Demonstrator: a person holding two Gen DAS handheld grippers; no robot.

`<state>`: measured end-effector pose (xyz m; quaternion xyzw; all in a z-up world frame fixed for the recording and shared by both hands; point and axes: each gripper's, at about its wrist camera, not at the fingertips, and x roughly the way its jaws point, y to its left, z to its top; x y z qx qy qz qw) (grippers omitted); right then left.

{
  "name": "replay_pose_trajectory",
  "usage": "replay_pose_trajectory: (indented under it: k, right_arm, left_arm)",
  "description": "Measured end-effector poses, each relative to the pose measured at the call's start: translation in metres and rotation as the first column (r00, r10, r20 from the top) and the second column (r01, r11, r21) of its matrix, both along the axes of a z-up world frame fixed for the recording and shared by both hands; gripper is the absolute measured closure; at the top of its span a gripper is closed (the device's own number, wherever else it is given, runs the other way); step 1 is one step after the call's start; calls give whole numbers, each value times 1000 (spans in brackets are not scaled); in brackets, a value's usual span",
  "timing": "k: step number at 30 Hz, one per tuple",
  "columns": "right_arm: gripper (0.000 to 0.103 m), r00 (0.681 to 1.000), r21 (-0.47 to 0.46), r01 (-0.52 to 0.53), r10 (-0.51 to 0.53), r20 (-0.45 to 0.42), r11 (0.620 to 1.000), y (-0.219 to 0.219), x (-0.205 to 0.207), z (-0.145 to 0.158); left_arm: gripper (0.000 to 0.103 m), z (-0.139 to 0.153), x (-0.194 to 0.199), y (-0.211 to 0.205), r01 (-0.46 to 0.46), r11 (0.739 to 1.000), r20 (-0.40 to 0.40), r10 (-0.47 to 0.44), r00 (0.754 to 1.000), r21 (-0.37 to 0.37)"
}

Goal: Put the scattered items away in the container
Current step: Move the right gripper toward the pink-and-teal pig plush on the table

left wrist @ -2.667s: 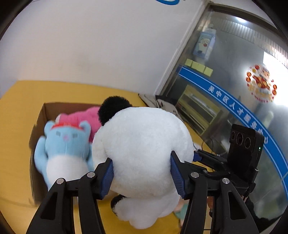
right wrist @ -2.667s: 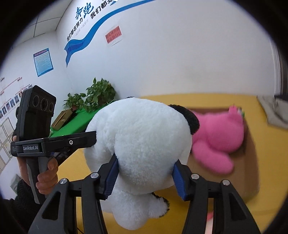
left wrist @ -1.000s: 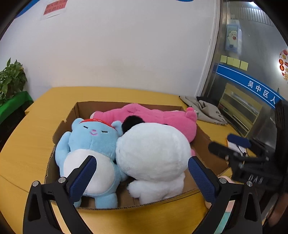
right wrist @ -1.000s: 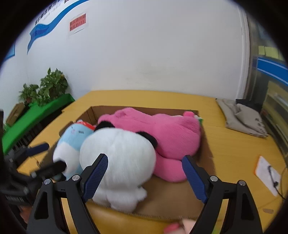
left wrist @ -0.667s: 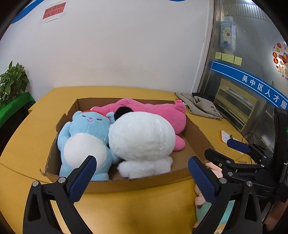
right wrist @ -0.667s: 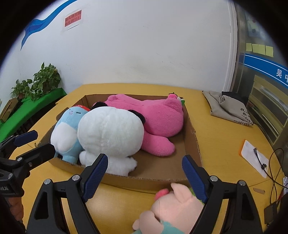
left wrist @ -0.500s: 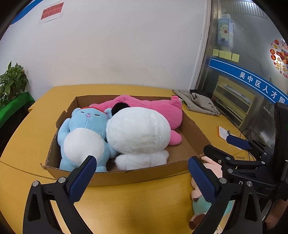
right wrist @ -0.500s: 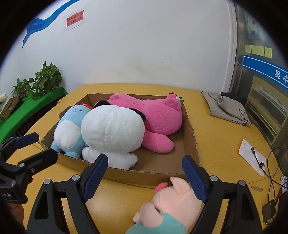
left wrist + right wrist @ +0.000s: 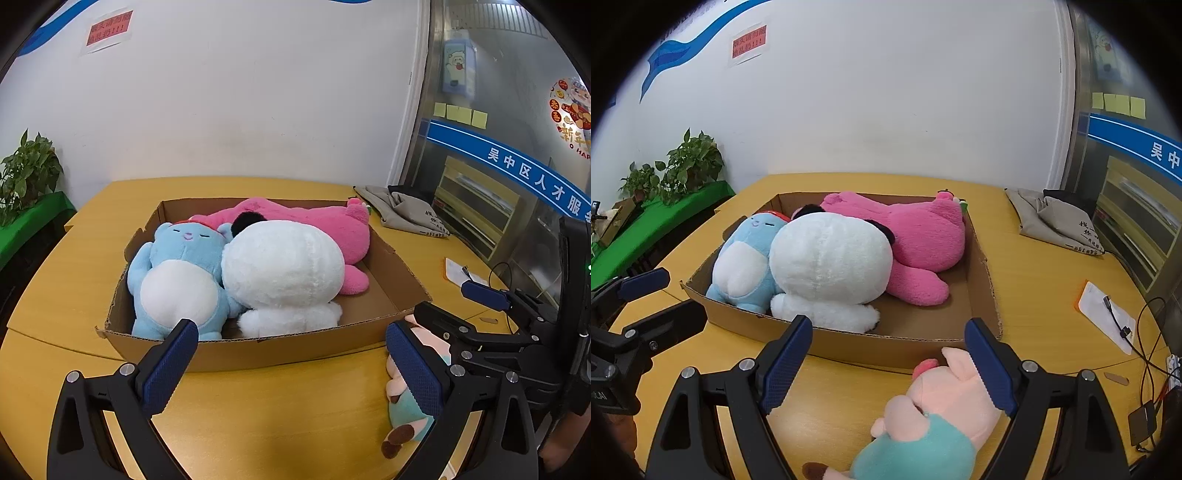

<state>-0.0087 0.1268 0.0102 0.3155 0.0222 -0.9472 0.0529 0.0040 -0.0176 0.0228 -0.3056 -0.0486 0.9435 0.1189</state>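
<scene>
1. Left gripper point(image 9: 291, 354) spread wide at the bottom of its frame, nothing between the blue pads point(image 9: 168, 363); hanging over bare yellow table point(image 9: 277, 413) in front of the cardboard box point(image 9: 295, 352).
2. Right gripper point(image 9: 886, 350) likewise agape, gripping nothing, low in its own frame.
3. Inside the box, centre of both frames: blue plush point(image 9: 173, 273) at left, white plush point(image 9: 282, 271) in the middle pressed against it, pink plush point(image 9: 325, 225) lying along the far wall.
4. Outside the box, lower right of the frame: pink pig plush in teal clothing point(image 9: 942, 417) on the table just before the box's near wall, lying partly between the right gripper's fingers, seemingly without touching either pad.
5. Upper right on the table: grey cloth bag point(image 9: 1056, 221); further right, a white card with a cable point(image 9: 1108, 314).
6. Far left: potted plant point(image 9: 687, 162).
</scene>
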Motion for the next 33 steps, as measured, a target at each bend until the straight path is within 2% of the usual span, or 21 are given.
replay_pose_trajectory:
  k: [20, 27, 29, 33]
  right_arm:
    - [18, 1000, -29, 26, -25, 7, 999, 10, 10, -7]
    - [18, 997, -54, 72, -74, -23, 996, 47, 32, -7]
    - [18, 994, -52, 105, -105, 9, 993, 63, 42, -18]
    - [18, 984, -87, 111, -97, 149, 990, 83, 49, -60]
  left_arm:
    - [0, -7, -3, 5, 31, 999, 30, -31, 999, 18]
    - [0, -18, -8, 16, 78, 996, 77, -80, 994, 33]
    - [0, -23, -9, 20, 93, 995, 88, -95, 992, 29]
    - [0, -36, -16, 31, 118, 992, 129, -122, 984, 36]
